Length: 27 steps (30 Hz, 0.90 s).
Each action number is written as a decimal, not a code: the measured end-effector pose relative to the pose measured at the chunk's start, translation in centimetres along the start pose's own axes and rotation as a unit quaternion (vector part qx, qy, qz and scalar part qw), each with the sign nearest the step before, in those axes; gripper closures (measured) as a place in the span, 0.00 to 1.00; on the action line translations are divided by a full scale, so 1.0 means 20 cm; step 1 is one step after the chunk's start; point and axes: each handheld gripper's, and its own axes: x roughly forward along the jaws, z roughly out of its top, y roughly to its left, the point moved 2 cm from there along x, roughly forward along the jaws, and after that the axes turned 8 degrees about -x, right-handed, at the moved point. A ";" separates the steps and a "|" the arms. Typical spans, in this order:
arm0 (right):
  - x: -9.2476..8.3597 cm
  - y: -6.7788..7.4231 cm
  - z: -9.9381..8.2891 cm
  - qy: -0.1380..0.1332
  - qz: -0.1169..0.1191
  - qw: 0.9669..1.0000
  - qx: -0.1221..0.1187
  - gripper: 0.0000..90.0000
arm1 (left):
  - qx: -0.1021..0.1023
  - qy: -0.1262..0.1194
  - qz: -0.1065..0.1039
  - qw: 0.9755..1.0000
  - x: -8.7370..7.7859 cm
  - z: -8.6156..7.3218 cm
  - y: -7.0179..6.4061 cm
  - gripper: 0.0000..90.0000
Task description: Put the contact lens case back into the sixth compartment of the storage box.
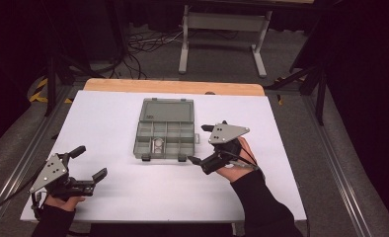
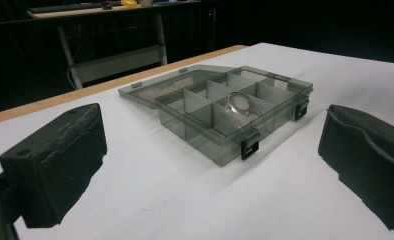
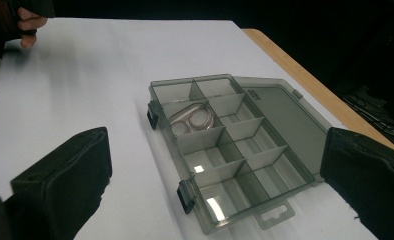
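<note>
The box (image 1: 164, 129), a smoky clear organizer, is what we are working on; it lies mid-table on the white table (image 1: 108, 197), with its lid (image 1: 167, 110) swung flat open toward the far edge. Nearest us, our left tool (image 1: 88, 162) rests low at the near left corner, well apart from the box, its jaws spread wide and empty; we judge it is parked there to keep out of the way while staying aimed at the box, which fills the middle of the left gripper view (image 2: 235, 112). A little farther in, our right tool (image 1: 199, 143) hovers just beside the box's right side, jaws also wide and holding nothing, so it looks like the one about to act. In the right gripper view the box (image 3: 230, 150) sits between the two black pads (image 3: 67, 180), with its two dark latches (image 3: 185, 196) on the side facing our left hand (image 3: 27, 20). One compartment in the near row holds a small clear ring-like piece (image 1: 158, 143); we cannot tell exactly what it is. The other cells look bare. The open lid and the wide jaws suggest we mean either to reach into that cell or to close the lid. Beyond the table's wooden far edge (image 1: 173, 86) stand a white frame (image 1: 224, 22) and loose cables (image 1: 143, 44) on the floor.
</note>
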 end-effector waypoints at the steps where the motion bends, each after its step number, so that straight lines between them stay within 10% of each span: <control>1: -0.01 0.00 -0.01 0.000 -0.002 1.000 0.002 0.01 | 0.000 -0.001 0.001 1.000 0.00 0.00 0.00 0.00; 27: -0.24 0.07 -0.33 -0.050 -0.058 0.996 0.051 0.01 | -0.005 -0.008 0.002 1.000 0.01 -0.02 0.01 0.00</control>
